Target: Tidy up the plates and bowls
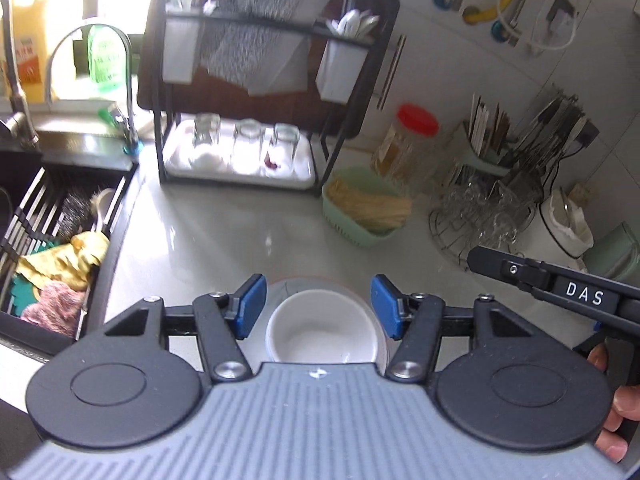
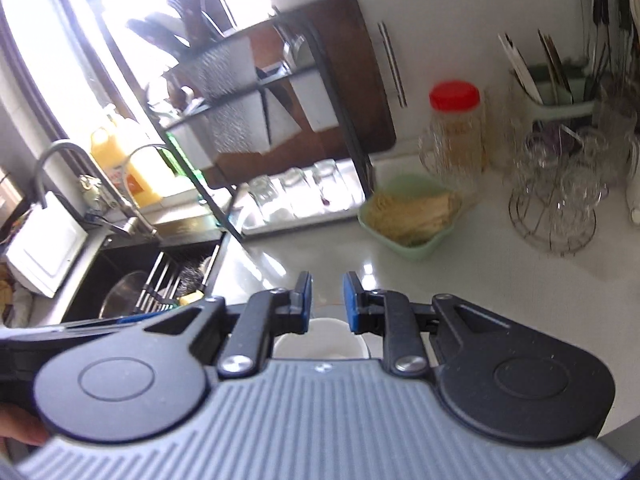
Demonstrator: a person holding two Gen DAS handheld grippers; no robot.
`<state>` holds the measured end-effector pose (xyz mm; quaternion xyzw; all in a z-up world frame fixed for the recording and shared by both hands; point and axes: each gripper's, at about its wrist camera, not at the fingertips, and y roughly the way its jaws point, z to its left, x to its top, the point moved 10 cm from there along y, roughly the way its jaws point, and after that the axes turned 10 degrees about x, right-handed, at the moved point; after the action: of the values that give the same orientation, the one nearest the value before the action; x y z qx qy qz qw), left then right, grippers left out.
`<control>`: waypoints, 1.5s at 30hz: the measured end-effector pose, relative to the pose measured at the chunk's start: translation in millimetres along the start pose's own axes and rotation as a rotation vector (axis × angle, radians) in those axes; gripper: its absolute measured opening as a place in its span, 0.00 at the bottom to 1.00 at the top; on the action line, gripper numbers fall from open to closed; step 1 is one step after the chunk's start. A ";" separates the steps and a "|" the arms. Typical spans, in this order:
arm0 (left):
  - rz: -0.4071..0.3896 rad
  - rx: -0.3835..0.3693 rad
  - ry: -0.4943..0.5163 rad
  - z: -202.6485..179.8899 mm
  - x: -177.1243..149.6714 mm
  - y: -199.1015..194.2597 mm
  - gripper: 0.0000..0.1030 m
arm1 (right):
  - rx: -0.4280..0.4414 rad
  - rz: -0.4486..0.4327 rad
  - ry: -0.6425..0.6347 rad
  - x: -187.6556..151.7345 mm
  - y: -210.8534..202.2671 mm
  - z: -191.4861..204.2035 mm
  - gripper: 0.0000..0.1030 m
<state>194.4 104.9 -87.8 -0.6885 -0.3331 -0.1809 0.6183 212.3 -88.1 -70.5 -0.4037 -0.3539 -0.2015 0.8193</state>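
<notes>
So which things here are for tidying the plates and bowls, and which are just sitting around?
For the job:
- white bowl, sitting on a plate
- left tongs, open above the bowl
- right tongs, nothing between them

Just sitting around:
- red-lidded jar
- green basket
- glasses on the rack tray
- cloths in the sink

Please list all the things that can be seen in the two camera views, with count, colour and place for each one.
bowl: one, white, on the counter below the left gripper, on a plate
plate: one, pale, under the bowl
dish rack: one, black, behind, beside the sink
glasses: three, clear, upside down on the rack's white tray
basket: one, green, right of the rack
jar: one, clear, red lid, behind the basket
sink: one, dark, left, holding cloths
left gripper: black, blue pads, open, nothing between
right gripper: black, blue pads, narrow gap, holding nothing
</notes>
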 end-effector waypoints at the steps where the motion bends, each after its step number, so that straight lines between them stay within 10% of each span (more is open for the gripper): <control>1: -0.018 0.014 -0.005 -1.8 0.3 -10.7 0.62 | 0.011 -0.008 -0.009 0.8 -7.4 2.5 0.21; 17: -0.156 0.132 -0.098 -32.2 -63.7 -123.7 0.65 | 0.067 -0.080 -0.136 -33.3 -109.4 -3.9 0.21; 45: -0.201 0.207 -0.142 -77.0 -200.2 -208.7 0.65 | 0.122 -0.062 -0.190 -130.3 -185.4 -8.3 0.21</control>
<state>-78.2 -14.2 -54.5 -0.5952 -0.4600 -0.1574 0.6398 14.5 -198.9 -74.6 -0.3591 -0.4537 -0.1657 0.7986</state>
